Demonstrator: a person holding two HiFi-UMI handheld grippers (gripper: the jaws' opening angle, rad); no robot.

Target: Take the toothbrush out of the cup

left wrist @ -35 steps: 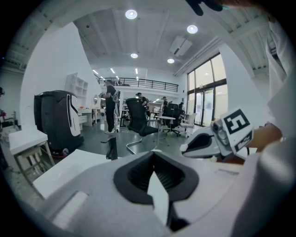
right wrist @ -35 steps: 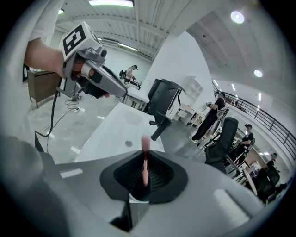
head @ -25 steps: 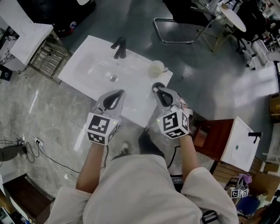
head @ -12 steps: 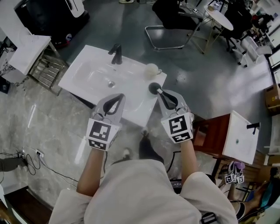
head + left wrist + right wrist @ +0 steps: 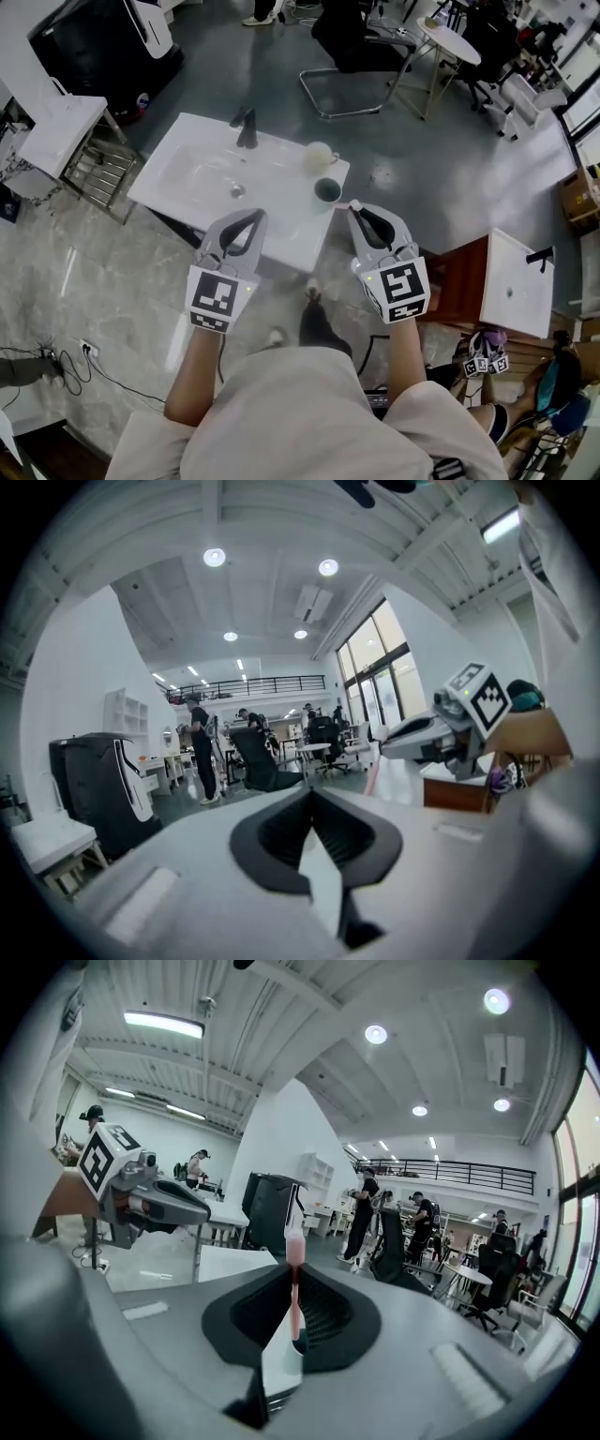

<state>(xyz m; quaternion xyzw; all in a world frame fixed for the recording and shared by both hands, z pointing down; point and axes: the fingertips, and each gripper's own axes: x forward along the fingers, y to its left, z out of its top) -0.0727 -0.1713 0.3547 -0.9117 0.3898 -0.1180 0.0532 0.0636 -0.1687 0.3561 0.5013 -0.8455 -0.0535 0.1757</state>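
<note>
Seen from above, two forearms are stretched forward from a pale beige top, and one grey two-jaw gripper is held in each hand. Each carries one black-and-white marker cube, so two cubes are counted. The left gripper is held over the front edge of a white rectangular ceramic sink; its jaws are pressed together with nothing between them. The right gripper is held alongside, well apart from the left, just off the sink's front right corner and above the grey floor. Its jaws are pinched on the one slim pink toothbrush, which is seen upright along the line where the jaws meet, its thicker pink end showing past the tips. The toothbrush is thus out of the cup, held near it and not touching it. Two cups are counted on the sink's right side: a dark round cup nearer, and a pale cream cup just behind it. One round drain is seen in the bowl, and one black faucet is mounted at the far edge. A second white sink is set on a reddish-brown cabinet to the right. Farther off, one chair with a chrome frame and one round white table are placed on the floor.
</note>
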